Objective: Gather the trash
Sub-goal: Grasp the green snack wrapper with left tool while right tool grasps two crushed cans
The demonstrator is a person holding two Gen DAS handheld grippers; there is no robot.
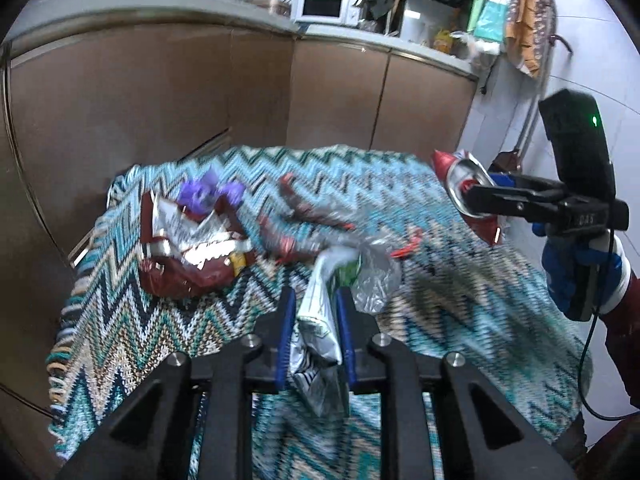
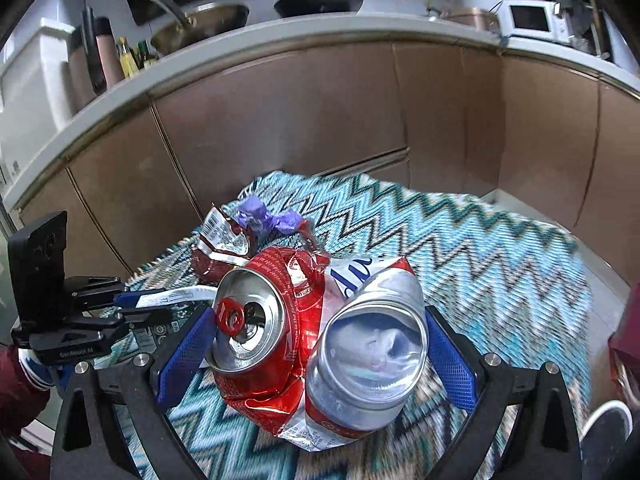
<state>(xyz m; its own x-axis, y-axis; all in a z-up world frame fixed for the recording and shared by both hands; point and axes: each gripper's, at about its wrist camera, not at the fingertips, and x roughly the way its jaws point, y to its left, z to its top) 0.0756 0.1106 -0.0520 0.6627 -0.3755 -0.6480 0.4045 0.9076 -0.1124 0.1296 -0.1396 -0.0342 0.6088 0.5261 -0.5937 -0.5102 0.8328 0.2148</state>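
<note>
**Above zigzag rug: both grippers loaded**

Between right gripper (image 2: 316, 344) pads: crushed red-and-silver drink can (image 2: 320, 344), folded double, both ends facing camera, clamped. Left gripper (image 1: 316, 332) clamped on crumpled silver foil wrapper (image 1: 320, 328), green print; lower end cut off behind fingers. Remaining dark-red wrappers (image 1: 192, 248) and purple scrap (image 1: 204, 194) motion-blurred on teal zigzag woven rug (image 1: 400, 184). Brown kitchen cabinets (image 2: 280, 120) behind.

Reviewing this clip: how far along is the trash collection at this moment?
No bin is in view, so nothing shows as done. In hand: the left gripper is shut on a silver wrapper, and the right gripper is shut on a crushed red can, both lifted off the zigzag cloth. Left: the dark red wrappers, a purple scrap and a clear plastic piece on the cloth.
</note>
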